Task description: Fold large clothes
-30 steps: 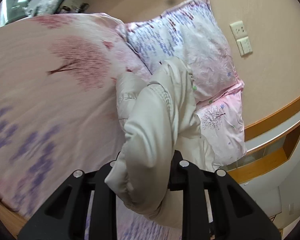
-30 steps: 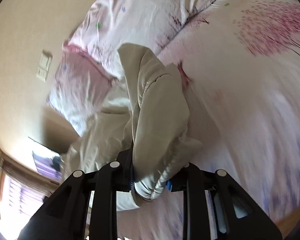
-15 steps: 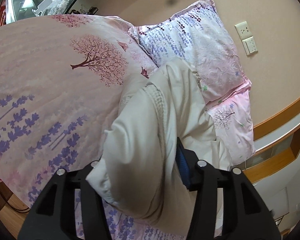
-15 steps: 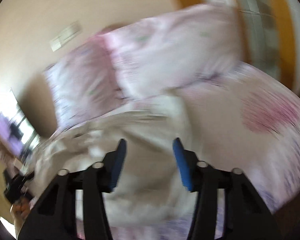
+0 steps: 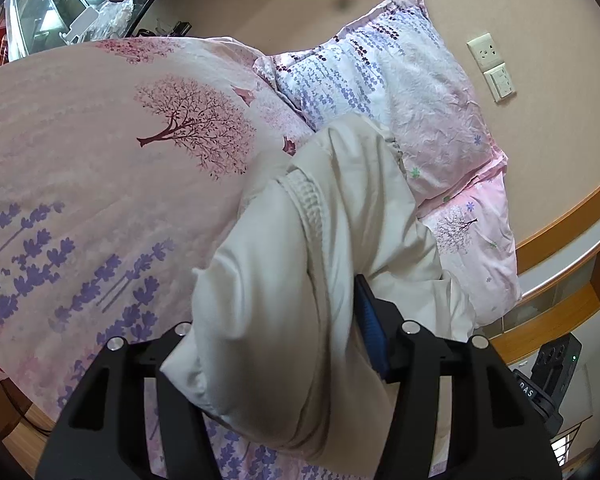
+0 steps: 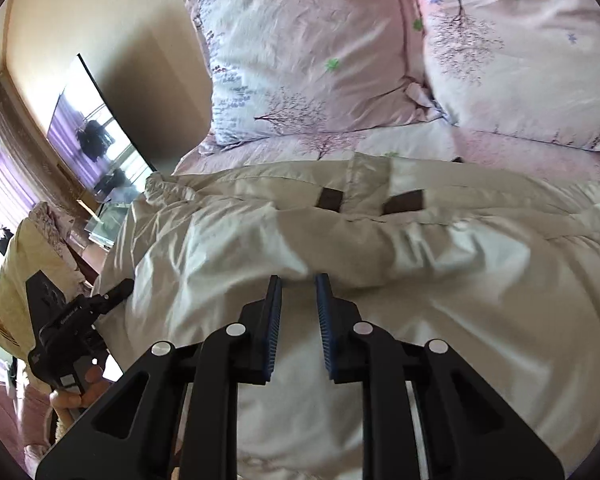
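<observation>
A cream padded jacket (image 6: 380, 248) lies spread across the bed below the pillows, with two dark tabs near its collar. My right gripper (image 6: 298, 280) hovers just above it, jaws a little apart and empty. In the left wrist view a thick fold of the same jacket (image 5: 300, 272) bulges up between the fingers of my left gripper (image 5: 284, 344). The jaws are wide apart around the fold; the left finger is hidden under the cloth, so the hold cannot be judged. The left gripper also shows in the right wrist view (image 6: 72, 320), at the jacket's left edge.
The bed has a pink duvet (image 5: 100, 184) printed with trees and lavender. Two flowered pillows (image 6: 320, 52) lean at the headboard. A wall socket and switch (image 5: 492, 64) are on the wall. A wooden ledge (image 5: 560, 240) runs beside the bed. A television (image 6: 96, 136) hangs at the left.
My right gripper let go of the jacket fold it held, swung round over the spread jacket and narrowed its jaws. My left gripper's jaws widened around its fold.
</observation>
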The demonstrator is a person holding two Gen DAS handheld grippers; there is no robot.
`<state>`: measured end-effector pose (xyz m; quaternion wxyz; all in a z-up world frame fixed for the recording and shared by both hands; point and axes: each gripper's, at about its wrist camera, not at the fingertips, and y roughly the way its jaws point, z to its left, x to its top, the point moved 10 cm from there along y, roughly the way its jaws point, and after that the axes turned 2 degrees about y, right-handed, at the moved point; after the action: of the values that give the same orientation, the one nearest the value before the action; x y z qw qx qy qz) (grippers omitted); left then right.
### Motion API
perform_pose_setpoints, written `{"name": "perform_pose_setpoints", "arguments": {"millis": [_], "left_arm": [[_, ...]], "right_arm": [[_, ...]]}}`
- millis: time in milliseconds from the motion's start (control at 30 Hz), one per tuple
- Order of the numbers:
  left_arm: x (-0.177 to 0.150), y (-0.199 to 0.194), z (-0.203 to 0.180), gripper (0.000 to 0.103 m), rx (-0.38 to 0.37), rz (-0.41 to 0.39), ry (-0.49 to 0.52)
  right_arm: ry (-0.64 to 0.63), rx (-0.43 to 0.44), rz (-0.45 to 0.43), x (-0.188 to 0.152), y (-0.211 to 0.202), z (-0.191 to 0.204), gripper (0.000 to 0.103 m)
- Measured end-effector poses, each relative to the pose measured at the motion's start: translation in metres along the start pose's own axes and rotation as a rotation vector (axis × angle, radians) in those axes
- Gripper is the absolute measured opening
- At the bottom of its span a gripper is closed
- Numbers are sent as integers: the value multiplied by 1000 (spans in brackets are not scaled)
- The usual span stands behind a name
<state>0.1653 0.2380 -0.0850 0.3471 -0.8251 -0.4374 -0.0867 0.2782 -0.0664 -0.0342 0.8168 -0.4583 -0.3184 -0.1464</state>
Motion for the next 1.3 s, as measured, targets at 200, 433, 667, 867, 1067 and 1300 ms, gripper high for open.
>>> {"name": "perform_pose_setpoints", "arguments": {"millis": [200,433,667,867,1067,1300], "left_arm": [[1,1,0,51,-23,-8,-10],[12,-10,-29,35,-73,-47,60],[16,-22,-75,33,-154,-92,168],[9,-32,-123,33,-193,-128,306],[1,-38,-157,33,-214,-149,390],[-15,-42,-195,33,-251,-163,488]], "right_arm": [[22,-39,136,-12,39,-5,19],[23,-85,212,-19,59,-14,19],[21,-98,236,-20,65,-19,19],[14,-97,239,-18,66,-22,19],[7,-58,158,-5,25,-30,19],[-11,-172,136,-4,2,-72,19]]}}
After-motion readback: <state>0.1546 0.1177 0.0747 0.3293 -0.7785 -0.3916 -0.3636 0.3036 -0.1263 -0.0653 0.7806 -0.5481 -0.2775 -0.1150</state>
